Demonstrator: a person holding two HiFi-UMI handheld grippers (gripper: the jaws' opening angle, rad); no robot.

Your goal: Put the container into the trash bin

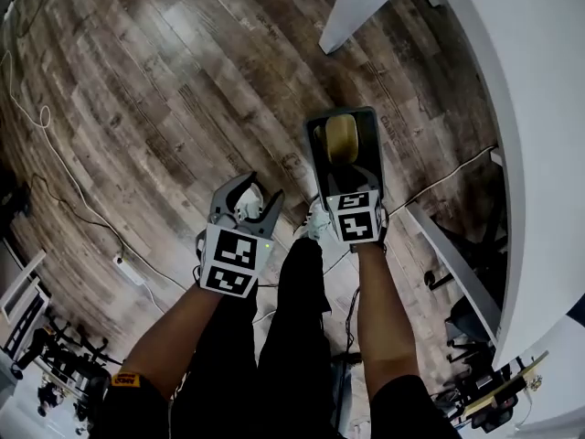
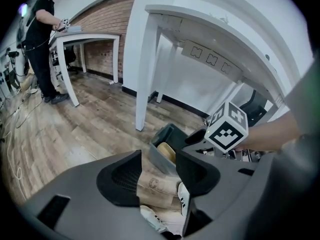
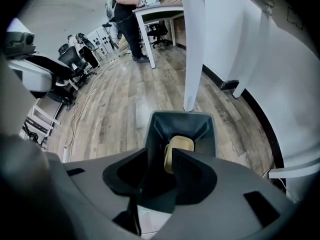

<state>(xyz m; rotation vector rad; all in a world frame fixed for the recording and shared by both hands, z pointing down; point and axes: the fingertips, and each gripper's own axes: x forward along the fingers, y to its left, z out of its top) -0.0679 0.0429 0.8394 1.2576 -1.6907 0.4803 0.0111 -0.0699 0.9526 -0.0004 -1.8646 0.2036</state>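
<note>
A dark grey trash bin (image 1: 315,144) stands on the wood floor beside a white table. A tan container (image 1: 342,137) lies inside it. My right gripper (image 1: 345,176) hangs just over the bin's near rim and points steeply down. In the right gripper view the jaws of the right gripper (image 3: 160,159) stand apart, and the container (image 3: 179,146) shows beyond them, down in the bin (image 3: 180,116), free of the pads. My left gripper (image 1: 249,199) is left of the bin, open and empty. The left gripper view has the bin (image 2: 162,139) with the container (image 2: 166,151) past its jaws.
A white table (image 1: 539,108) curves along the right, with one leg (image 1: 361,7) just beyond the bin. Cables (image 1: 55,154) and a power strip (image 1: 128,271) lie on the floor at left. My white shoes (image 2: 150,219) stand below the left gripper. A person (image 2: 40,34) stands at a far table.
</note>
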